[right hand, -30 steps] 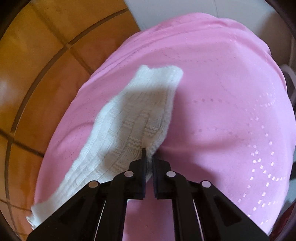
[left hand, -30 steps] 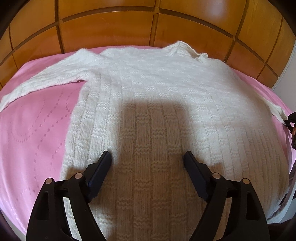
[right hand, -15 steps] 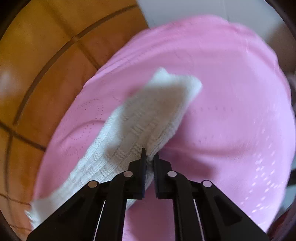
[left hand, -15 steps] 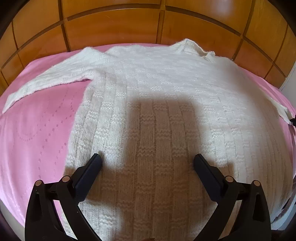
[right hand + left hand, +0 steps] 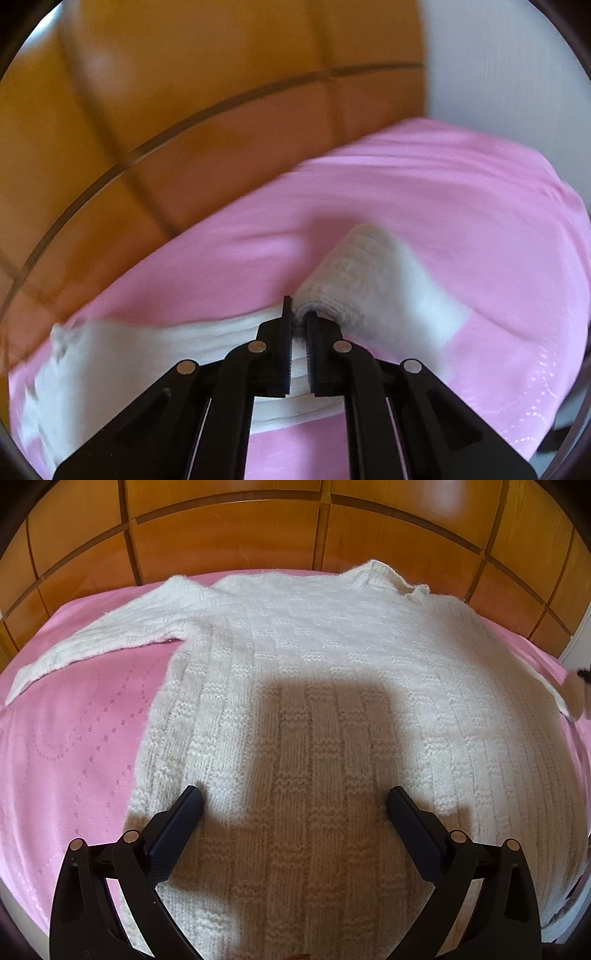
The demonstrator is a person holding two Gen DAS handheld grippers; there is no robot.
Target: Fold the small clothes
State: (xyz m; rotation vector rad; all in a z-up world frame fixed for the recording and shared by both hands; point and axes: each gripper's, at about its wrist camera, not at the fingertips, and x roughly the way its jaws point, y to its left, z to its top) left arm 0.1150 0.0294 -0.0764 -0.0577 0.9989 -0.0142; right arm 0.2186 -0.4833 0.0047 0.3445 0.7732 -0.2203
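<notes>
Your left gripper [image 5: 293, 805]: jaws spread, empty, over white sweater [image 5: 332, 709], centre frame. Your right gripper [image 5: 299, 317]: clenched on sleeve [image 5: 373, 280]. Pink bedspread [image 5: 74, 738] beneath.

Both wrist cameras look steeply down past their hand-held gripper, close over the cream knitted sweater [image 5: 314, 709] on the pink bedspread [image 5: 388, 184], which both views share.

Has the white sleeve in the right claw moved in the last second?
Yes. The sleeve, pinched in the right claw, has lifted off the pink bedspread and doubled over.
</notes>
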